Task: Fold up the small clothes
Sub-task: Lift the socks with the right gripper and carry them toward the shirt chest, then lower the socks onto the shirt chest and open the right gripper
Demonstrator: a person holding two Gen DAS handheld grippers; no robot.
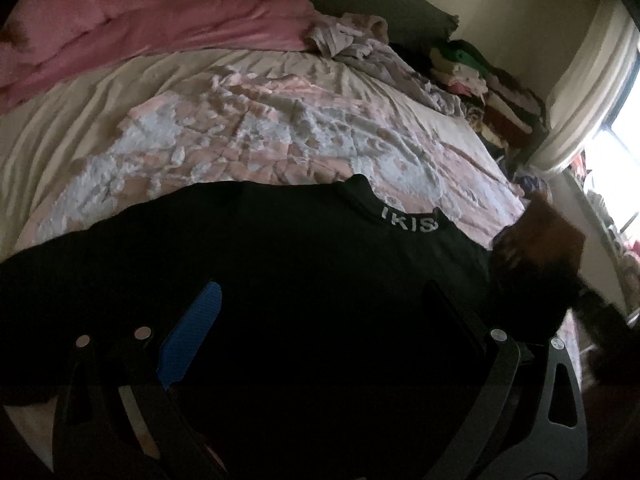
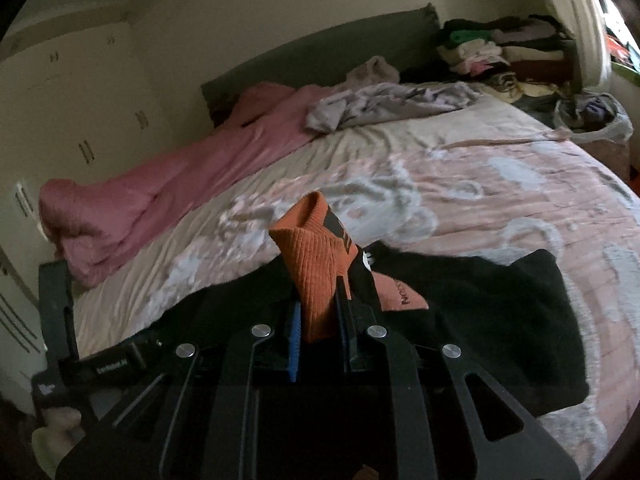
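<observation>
Down at 6 o'clock on my right wrist feed, the right gripper (image 2: 318, 320) has its jaws pinched narrow on an orange sock (image 2: 316, 264), ribbed cuff standing upright above the fingertips, a dark stripe on its 3 o'clock side. Behind it a black garment (image 2: 500, 320) lies spread flat on the pink patterned bedspread (image 2: 500, 200), running from 9 o'clock out to 3 o'clock.

Switching to the left wrist feed: the left gripper (image 1: 320, 332) hangs wide apart over that same black garment (image 1: 260, 260), nothing between the fingers, 1 blue pad (image 1: 192, 336) showing at 8 o'clock. Only this view gives me the white lettering on the garment's collar (image 1: 408, 222), up at 1 o'clock. The orange sock (image 1: 548, 236) shows here merely as a blurred shape at 3 o'clock, and I cannot make out the right gripper around it.

What only the right view gives me: pale wardrobe doors (image 2: 80, 120) at 9 o'clock and a white bag (image 2: 596, 120) at 2 o'clock by the bed edge. Both feeds catch the pink blanket (image 2: 160, 192) along the far side, a crumpled lilac garment (image 2: 384, 104) near the dark headboard (image 2: 328, 56), and a stack of folded clothes (image 2: 504, 52) at 1 o'clock. The window (image 1: 616, 152) glares at 3 o'clock on the left feed.
</observation>
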